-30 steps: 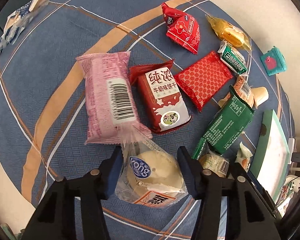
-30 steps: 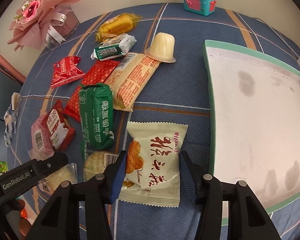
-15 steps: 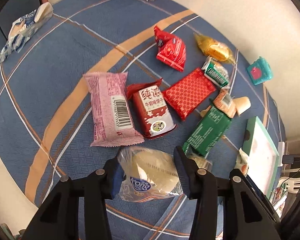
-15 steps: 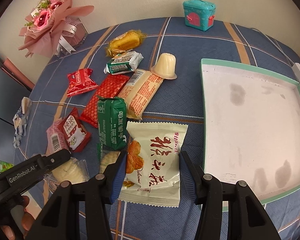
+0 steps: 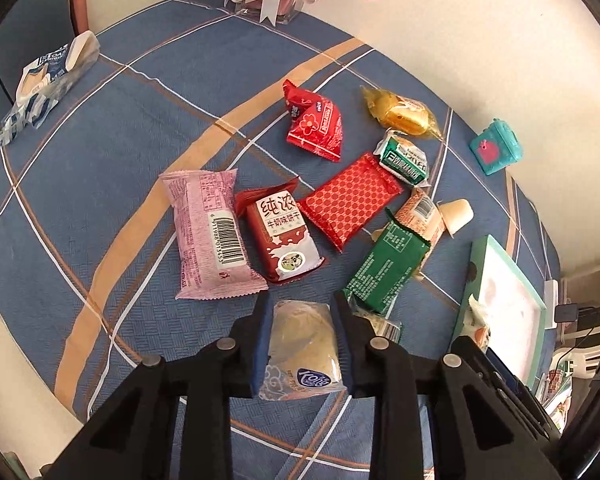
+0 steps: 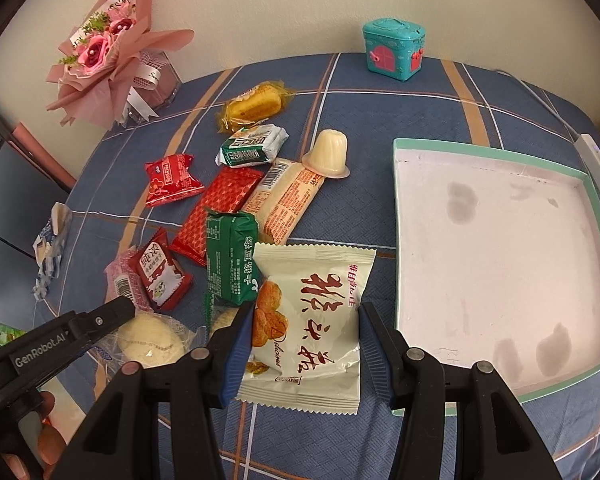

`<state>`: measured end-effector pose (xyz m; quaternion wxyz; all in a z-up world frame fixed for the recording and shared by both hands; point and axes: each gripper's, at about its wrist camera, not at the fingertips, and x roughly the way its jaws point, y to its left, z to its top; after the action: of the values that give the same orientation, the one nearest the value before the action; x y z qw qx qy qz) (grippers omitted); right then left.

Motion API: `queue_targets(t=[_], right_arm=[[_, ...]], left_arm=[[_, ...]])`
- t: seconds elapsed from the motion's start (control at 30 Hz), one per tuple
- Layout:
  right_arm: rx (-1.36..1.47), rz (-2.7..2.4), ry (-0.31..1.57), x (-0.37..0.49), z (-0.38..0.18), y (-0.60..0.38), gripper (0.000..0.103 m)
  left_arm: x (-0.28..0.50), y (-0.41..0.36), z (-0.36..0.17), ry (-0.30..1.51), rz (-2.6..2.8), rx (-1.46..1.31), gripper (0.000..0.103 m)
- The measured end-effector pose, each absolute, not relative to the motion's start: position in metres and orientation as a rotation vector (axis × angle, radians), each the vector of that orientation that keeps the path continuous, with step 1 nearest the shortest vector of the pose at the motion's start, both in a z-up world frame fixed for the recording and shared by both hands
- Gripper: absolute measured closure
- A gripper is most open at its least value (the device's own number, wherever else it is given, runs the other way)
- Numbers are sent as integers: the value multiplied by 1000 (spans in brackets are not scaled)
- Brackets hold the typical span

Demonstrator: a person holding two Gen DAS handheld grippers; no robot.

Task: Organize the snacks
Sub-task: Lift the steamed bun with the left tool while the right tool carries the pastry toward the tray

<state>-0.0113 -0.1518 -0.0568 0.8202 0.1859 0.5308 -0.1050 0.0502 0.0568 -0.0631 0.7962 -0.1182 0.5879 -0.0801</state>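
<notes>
Held in the left tongs (image 5: 300, 336): a pale round bun in a clear plastic wrapper (image 5: 304, 348), blue pads pinched narrow against both its sides, lifted just clear of the near edge of the snack pile. Gripped across the soft middle, probably so the slippery wrapper would not slide out.

Held in the right tongs (image 6: 306, 344): a white crinkle-edged snack pouch with red characters (image 6: 312, 312), pads pressing its two long edges, jaws at a middling width to suit the flat pack. Raised over the blue plaid cloth (image 6: 380, 92) on the counter, just left of the shallow mint-rimmed tray with a pale pink floor (image 6: 398, 240). Tray bare inside, so likely the destination for both items; no snack in it yet.

Left lying loose on the cloth, further out: a green foil packet (image 6: 230, 260) touching the pouch's far left corner, a long orange-and-cream biscuit pack (image 6: 286, 196), a red patterned flat packet (image 6: 220, 208), a dark red milk-biscuit pack (image 5: 280, 236), and a pink wrapped bar with a barcode (image 5: 210, 232) beside it. Farther still: a small red pouch (image 6: 170, 178), a green-and-white sachet (image 6: 252, 146), a golden wrapped cake (image 6: 256, 106), and an upturned cream jelly cup (image 6: 328, 152).

Kept apart as non-snacks, by the look of it: a teal toy house (image 6: 394, 48) at the far edge and a pink bouquet (image 6: 108, 64) at far left.
</notes>
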Motion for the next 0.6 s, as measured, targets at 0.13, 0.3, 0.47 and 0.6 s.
queue_targets(t=[0.13, 0.3, 0.47, 0.6], right_arm=[[397, -227, 1133, -12, -57, -153, 48], [397, -227, 1129, -12, -56, -154, 48], [395, -227, 1138, -12, -58, -154, 48], [394, -232, 1144, -12, -59, -154, 48]], left_arm=[[49, 56, -60, 1253, -179, -250, 76], [48, 58, -51, 1219, -191, -255, 91], [50, 56, -55, 1236, -213, -258, 91], [53, 56, -67, 1284, -208, -252, 58]])
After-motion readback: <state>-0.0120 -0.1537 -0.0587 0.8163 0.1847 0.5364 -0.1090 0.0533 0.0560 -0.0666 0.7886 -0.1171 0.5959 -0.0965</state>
